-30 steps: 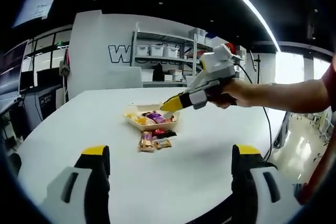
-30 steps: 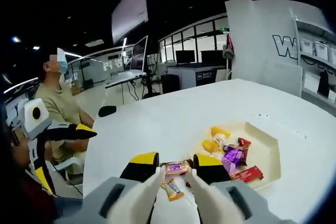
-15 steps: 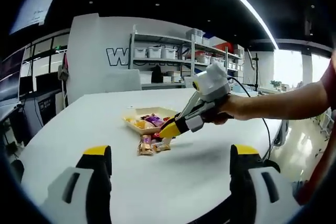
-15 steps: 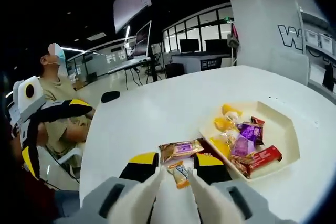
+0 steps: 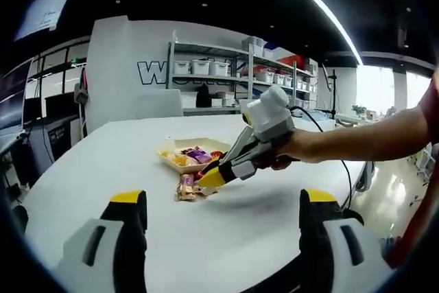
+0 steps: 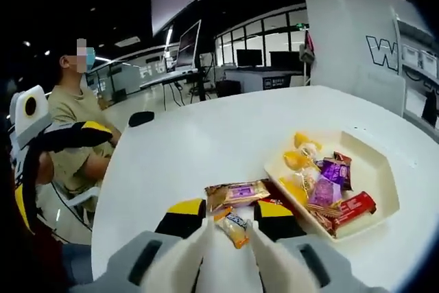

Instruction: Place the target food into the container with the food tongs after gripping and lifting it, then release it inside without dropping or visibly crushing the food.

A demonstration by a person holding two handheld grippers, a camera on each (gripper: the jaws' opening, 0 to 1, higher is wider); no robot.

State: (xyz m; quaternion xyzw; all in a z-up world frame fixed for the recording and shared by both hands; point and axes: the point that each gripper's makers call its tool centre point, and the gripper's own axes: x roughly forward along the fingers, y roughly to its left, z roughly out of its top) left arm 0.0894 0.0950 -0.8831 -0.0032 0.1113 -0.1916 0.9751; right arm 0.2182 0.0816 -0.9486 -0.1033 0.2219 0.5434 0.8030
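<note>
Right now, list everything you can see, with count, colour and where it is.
Table: one, white, under everything.
Tray: one, cream, on the table.
Snacks in tray: several, yellow, purple, red.
Snack packs: at least two, brown-purple and orange, on the table beside the tray.
Shelves: with white bins, behind the table.
Seated person: one, beige shirt, beyond the table edge.
Left gripper: yellow-tipped jaws wide apart.
Right gripper: jaws around the orange pack.

Glossy foil-like wrappers cover the snacks (image 6: 239, 192) beside a smooth matt cream tray (image 6: 384, 190) on the smooth white table (image 6: 185, 149).
</note>
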